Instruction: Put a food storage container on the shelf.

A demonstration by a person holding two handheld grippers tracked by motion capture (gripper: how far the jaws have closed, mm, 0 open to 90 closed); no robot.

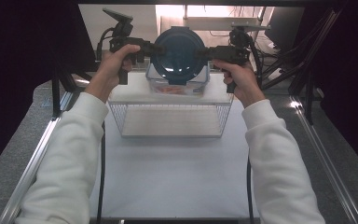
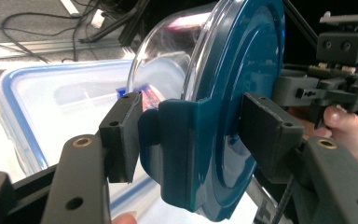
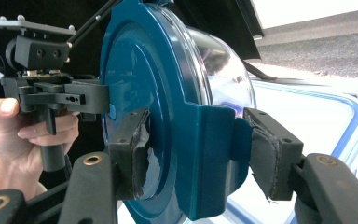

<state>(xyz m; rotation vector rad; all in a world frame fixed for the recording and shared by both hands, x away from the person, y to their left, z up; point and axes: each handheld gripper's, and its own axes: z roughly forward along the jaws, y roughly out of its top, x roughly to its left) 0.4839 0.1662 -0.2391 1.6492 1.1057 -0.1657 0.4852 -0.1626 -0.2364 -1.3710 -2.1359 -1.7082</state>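
A round container (image 1: 179, 53) with a dark blue lid (image 2: 242, 93) and a clear bowl (image 2: 168, 51) is held on edge in the air, lid facing me. My left gripper (image 1: 151, 48) is shut on the lid's left latch tab, seen close up between its jaws (image 2: 193, 135). My right gripper (image 1: 205, 52) is shut on the opposite tab (image 3: 200, 154), and one of its pads (image 3: 137, 154) is torn. The lid (image 3: 144, 70) and bowl (image 3: 223, 65) also show in the right gripper view.
Just below the round container sits a clear rectangular box (image 1: 177, 88) with a blue-rimmed lid (image 2: 51, 102), resting on a wire basket (image 1: 168, 122) on the white table. Black frame posts and cables stand at both sides.
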